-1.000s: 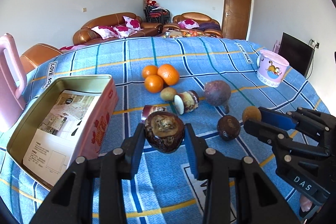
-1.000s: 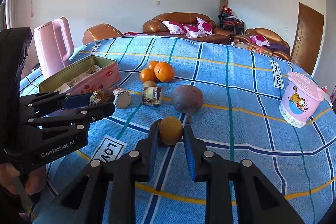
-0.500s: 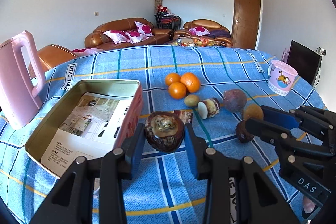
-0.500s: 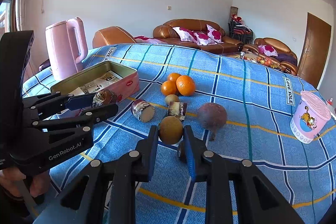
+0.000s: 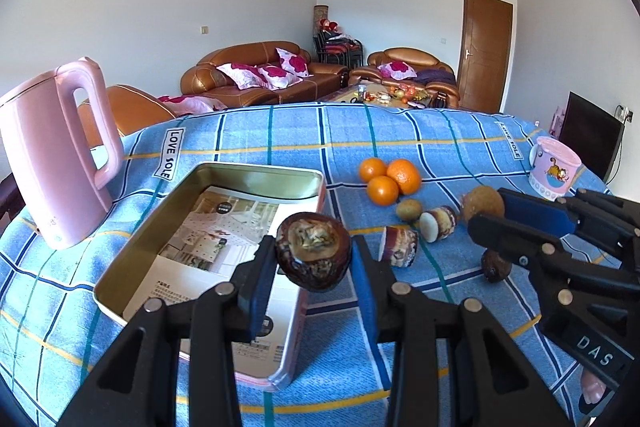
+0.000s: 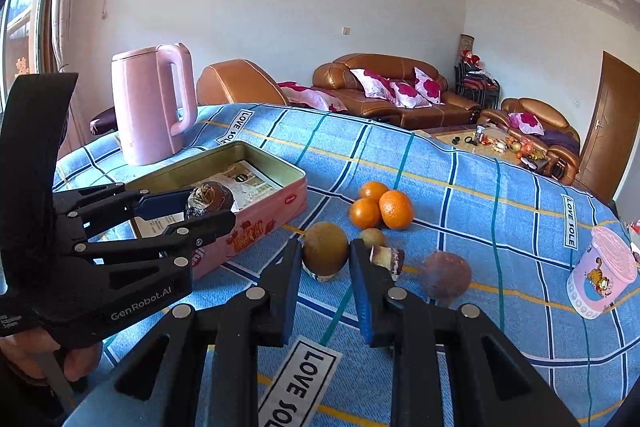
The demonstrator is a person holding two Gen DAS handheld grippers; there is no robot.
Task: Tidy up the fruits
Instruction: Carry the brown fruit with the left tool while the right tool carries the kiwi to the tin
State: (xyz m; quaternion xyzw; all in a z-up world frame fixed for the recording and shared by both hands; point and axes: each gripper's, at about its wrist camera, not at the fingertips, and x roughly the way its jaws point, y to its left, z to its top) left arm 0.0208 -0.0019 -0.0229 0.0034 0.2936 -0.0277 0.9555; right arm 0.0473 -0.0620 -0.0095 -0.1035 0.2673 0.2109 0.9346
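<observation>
Left gripper (image 5: pixel 313 259) clamped on a dark brown halved fruit (image 5: pixel 313 251), cut face up, pinched between both pads and raised off the cloth. Pink tin box (image 5: pixel 136 247) just beyond and below the jaws, toward the left finger; printed sheet inside. Right gripper (image 6: pixel 325 259) closed on a round tan-brown fruit (image 6: pixel 325 247), gripped at its sides. Ahead of the right jaws: three oranges (image 6: pixel 380 209). Off the right finger: purple round fruit (image 6: pixel 447 275) on the cloth.

Pink kettle (image 5: pixel 52 155) left – cartoon cup (image 5: pixel 554 167) right, checked cloth (image 5: pixel 400 135).
</observation>
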